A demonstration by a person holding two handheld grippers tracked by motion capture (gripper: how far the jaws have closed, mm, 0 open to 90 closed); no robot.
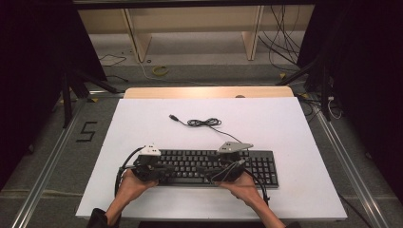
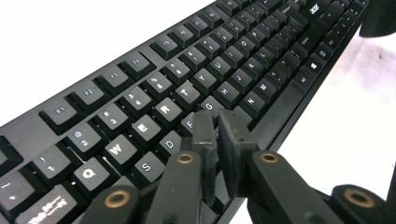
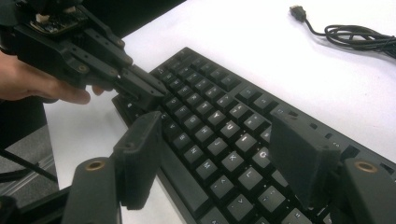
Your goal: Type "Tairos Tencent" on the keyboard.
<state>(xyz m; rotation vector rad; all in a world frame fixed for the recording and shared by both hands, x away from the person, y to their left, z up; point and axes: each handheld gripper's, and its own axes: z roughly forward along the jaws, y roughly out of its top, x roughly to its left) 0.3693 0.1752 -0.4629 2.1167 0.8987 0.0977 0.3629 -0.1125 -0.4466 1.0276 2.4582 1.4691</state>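
Hovering over keyboard (image 1: 209,167), left gripper (image 2: 218,122) fingers nearly together, right gripper (image 3: 224,163) fingers apart, white tabletop (image 1: 285,128) open beyond.

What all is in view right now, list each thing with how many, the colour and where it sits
keyboard: one, black, near middle of the board, under both grippers
cable: one, black, loosely coiled behind the keyboard, its plug lying free to the left
white board: one, white, covering the table
table: one, light wood, its far edge showing behind the board
marking on the floor: one, black, left of the table
loose wires: several, dark, on the floor at the back
left gripper: one, black, jaws nearly together over the keyboard's left letter keys
right gripper: one, black, jaws wide apart above the keys, holding nothing
hands: two, each holding a gripper
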